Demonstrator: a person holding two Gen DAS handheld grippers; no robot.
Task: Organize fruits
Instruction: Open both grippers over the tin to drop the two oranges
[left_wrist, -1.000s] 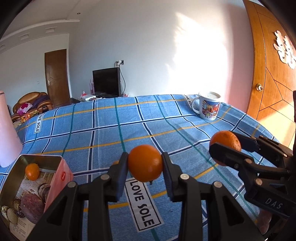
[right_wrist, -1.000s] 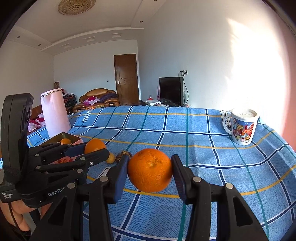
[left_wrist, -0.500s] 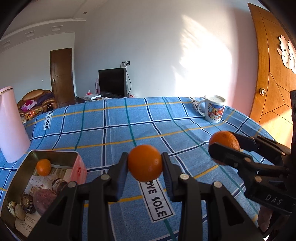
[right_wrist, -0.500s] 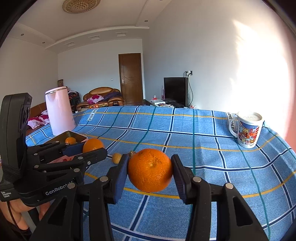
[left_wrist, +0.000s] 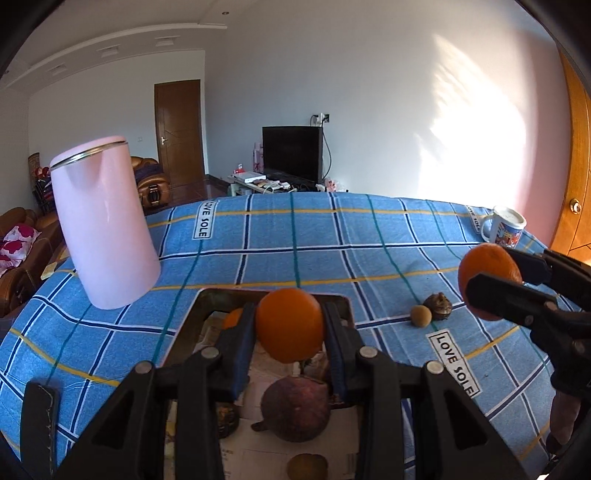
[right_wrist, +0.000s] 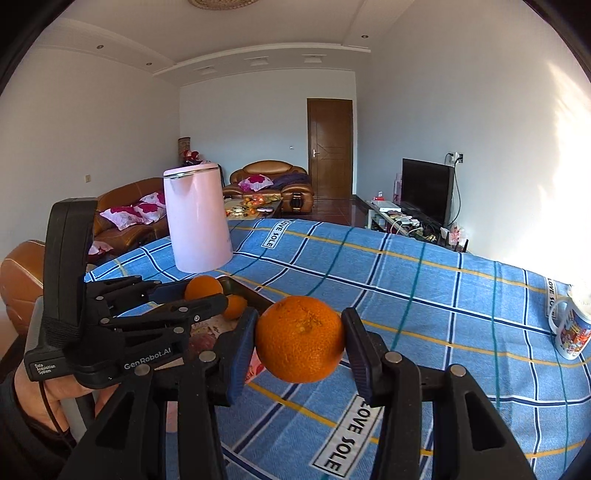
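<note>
Oranges: we find the left claw clamped on one orange directly above the open tin, and the right claw clamped on the other orange beside the tin, hence farther from release.

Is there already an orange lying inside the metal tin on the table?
Yes, a small orange lies at the far end of the metal tin, behind the left gripper's own fruit.
</note>
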